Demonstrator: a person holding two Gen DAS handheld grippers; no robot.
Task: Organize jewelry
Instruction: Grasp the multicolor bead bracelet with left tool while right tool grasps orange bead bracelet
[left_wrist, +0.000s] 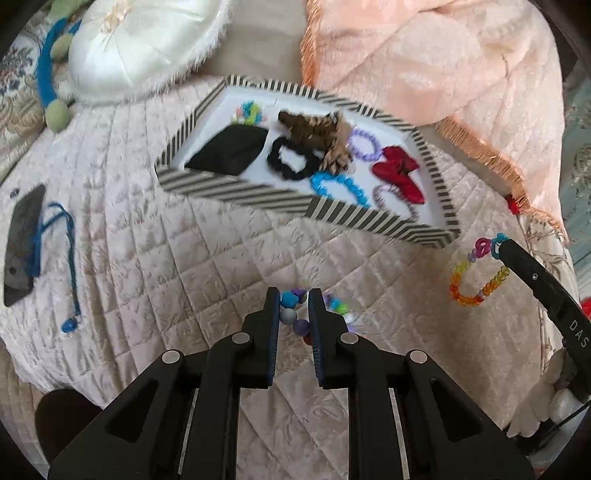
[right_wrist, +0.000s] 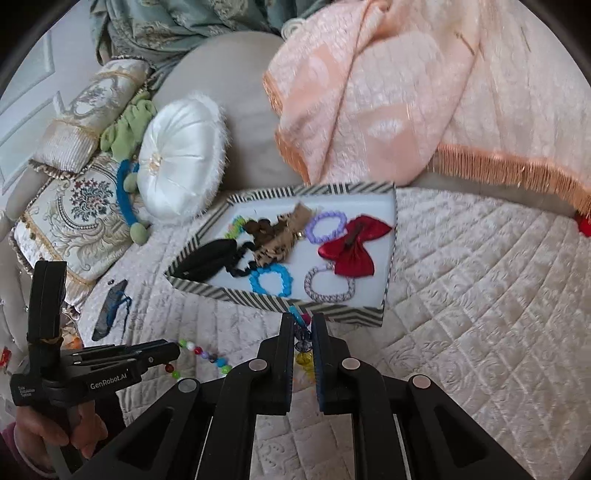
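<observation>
Most of the sorting looks done to me: the striped tray (right_wrist: 280, 303), mid-frame in my right camera, already carries the bulk of the pieces, and only what I hold is left to go in.

Counted largest to smallest in the tray: one red bow (right_wrist: 351, 247), one black pouch (right_wrist: 207, 260), one leopard-print scrunchie (right_wrist: 280, 236), one black scrunchie (right_wrist: 240, 264), three coil bracelets, namely blue (right_wrist: 271, 282), grey-lilac (right_wrist: 328, 286) and purple (right_wrist: 325, 225), and one small multicolour band (right_wrist: 236, 225) at the tray's upper left.

Outside it are two bead strands. My left gripper (left_wrist: 293, 295), bottom centre of its view, is nearly closed on the mixed-colour bead bracelet (left_wrist: 291, 314), which trails on the quilt (left_wrist: 184, 258). My right gripper (right_wrist: 303, 323) is pinched on the rainbow bead bracelet (left_wrist: 476, 284), hanging just short of the tray's near wall.
</observation>
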